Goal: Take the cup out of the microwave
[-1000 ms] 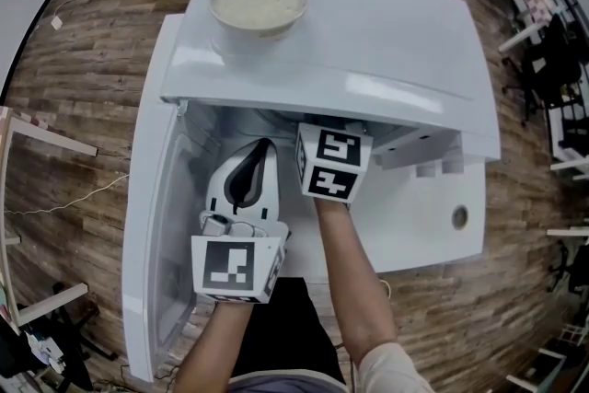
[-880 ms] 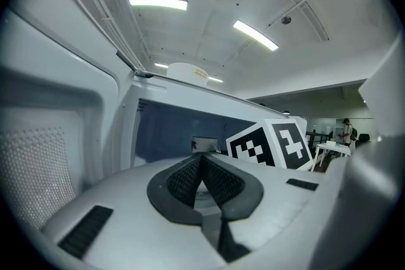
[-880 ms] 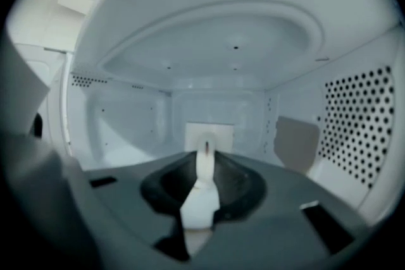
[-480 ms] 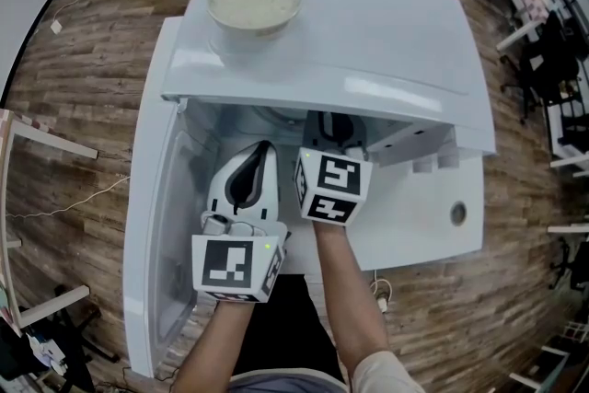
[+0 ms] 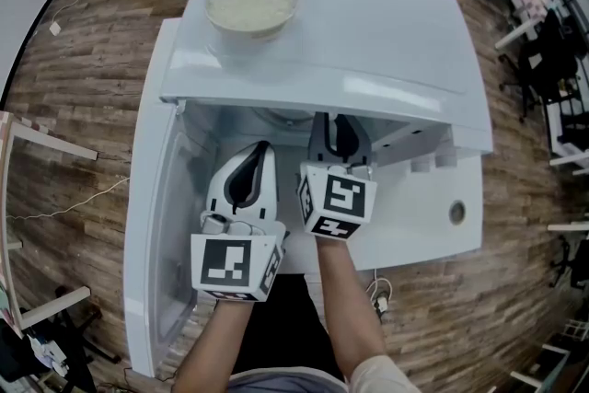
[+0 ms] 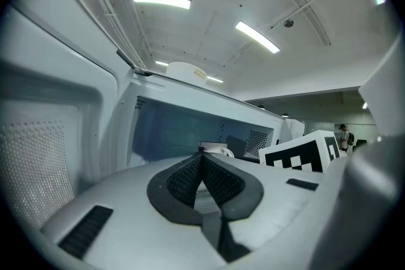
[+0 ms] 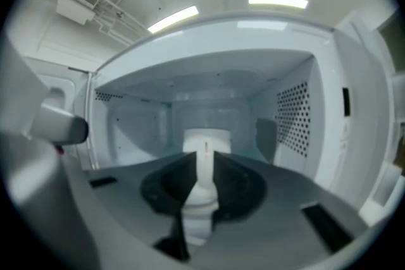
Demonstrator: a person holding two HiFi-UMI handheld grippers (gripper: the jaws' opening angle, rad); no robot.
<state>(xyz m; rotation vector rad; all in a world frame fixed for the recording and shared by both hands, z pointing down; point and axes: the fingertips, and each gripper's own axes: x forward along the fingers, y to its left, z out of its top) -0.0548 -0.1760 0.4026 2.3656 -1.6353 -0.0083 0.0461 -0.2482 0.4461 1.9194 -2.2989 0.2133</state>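
A white cup (image 7: pixel 205 141) stands inside the open white microwave (image 5: pixel 368 41), seen straight ahead in the right gripper view. My right gripper (image 7: pixel 204 160) is shut on the cup's handle (image 7: pixel 201 199), which sits between its dark pads. In the head view this gripper (image 5: pixel 336 132) reaches into the oven's opening, and the top panel hides the cup. My left gripper (image 5: pixel 260 152) hovers in front of the opening beside the door, shut and empty. From its own view the left gripper (image 6: pixel 202 158) looks at the cup (image 6: pixel 216 150) and the right gripper's marker cube (image 6: pixel 304 152).
The microwave door (image 5: pixel 152 225) hangs wide open at the left. A bowl of rice (image 5: pixel 251 3) stands on the microwave's top, far left. The perforated right inner wall (image 7: pixel 292 117) is close to the cup. Wooden floor surrounds the unit.
My right gripper has drawn back toward the person, out from under the microwave's top, still closed on the cup's handle. The left gripper has stayed where it was.
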